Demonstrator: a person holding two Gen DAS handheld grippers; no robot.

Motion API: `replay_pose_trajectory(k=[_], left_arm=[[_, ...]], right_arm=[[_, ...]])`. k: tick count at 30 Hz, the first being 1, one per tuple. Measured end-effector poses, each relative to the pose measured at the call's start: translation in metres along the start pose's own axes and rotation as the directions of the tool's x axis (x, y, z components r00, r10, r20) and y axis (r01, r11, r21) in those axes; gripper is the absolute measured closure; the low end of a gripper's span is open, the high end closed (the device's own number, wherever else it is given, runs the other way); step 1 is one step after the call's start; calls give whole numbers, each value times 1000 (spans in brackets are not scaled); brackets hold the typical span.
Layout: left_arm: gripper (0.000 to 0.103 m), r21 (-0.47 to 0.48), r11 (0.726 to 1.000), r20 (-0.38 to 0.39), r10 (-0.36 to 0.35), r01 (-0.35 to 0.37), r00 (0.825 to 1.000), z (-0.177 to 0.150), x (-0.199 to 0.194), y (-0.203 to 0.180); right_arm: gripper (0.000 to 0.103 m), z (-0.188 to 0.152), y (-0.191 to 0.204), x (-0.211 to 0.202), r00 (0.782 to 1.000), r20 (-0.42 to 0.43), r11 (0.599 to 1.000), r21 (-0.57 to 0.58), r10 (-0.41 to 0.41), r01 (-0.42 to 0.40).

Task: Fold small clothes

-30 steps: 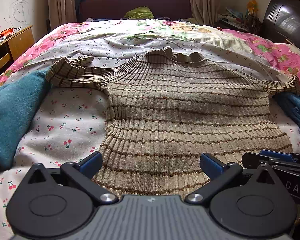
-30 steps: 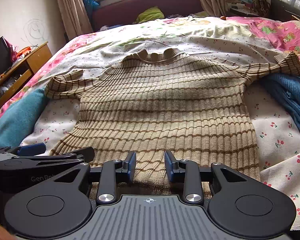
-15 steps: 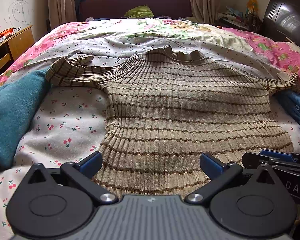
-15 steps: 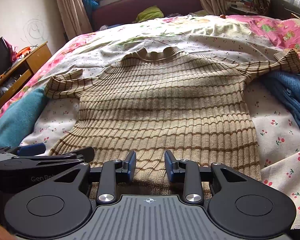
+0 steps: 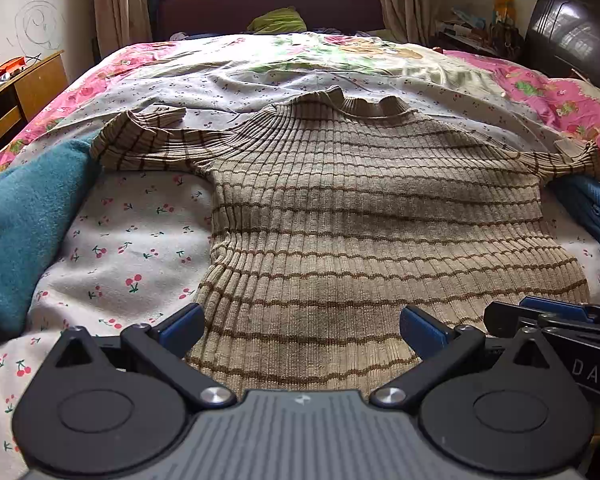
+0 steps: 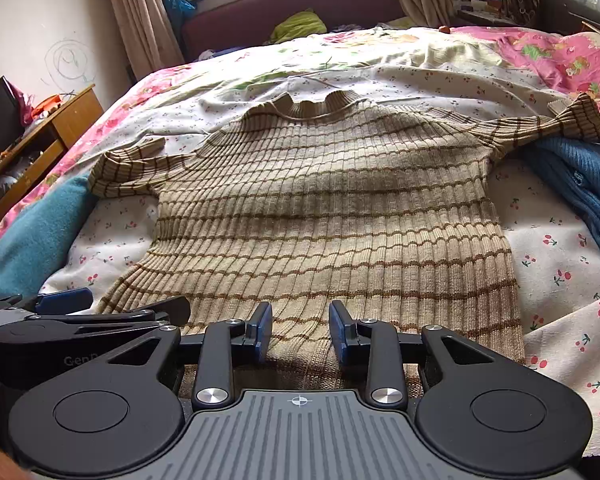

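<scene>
Sweater (image 5: pixel 372 216): beige ribbed knit with thin brown stripes, spread flat and face up on the bed, collar at the far end, hem nearest both cameras; laid out this way, by judgement, to ready it for a first fold.
Sleeves: spread sideways from the sweater body; left sleeve (image 5: pixel 140 140) doubled back at the cuff, right sleeve (image 6: pixel 548 128) draped over the blue garment.
Left gripper (image 5: pixel 300 328): poised over the sweater hem, fingers spread wide, nothing between them.
Right gripper (image 6: pixel 299 330): at the sweater hem, fingers narrowly parted with bare knit showing in the gap; no grip on cloth seen.
Hem edge: hidden under both gripper bodies; contact with the cloth not determinable.
Bedsheet (image 5: pixel 132 248): white cherry print, directly beneath the sweater.
Teal blanket (image 5: pixel 24 220): left of the sweater, touching the left sleeve; cut off by the frame edge.
Blue garment (image 6: pixel 580 192): right of the sweater, partly under the right sleeve; kind unclear.
Headboard (image 5: pixel 268 4): beyond the sweater collar, far end of the bed.
</scene>
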State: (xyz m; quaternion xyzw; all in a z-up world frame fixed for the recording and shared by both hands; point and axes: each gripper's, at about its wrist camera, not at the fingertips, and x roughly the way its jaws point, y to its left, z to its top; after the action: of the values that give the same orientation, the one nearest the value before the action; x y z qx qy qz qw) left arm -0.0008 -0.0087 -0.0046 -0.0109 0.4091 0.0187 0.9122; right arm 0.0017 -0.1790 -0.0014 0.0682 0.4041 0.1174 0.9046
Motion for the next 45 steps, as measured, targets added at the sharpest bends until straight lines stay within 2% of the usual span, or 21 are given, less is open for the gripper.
replay_pose_trajectory(k=[45], left_arm=[[0,20,1000,-6,18,-18,1000,0,0,-2]], right_arm=[[72,0,-1,1,1000,0,1000,4,6,-6]])
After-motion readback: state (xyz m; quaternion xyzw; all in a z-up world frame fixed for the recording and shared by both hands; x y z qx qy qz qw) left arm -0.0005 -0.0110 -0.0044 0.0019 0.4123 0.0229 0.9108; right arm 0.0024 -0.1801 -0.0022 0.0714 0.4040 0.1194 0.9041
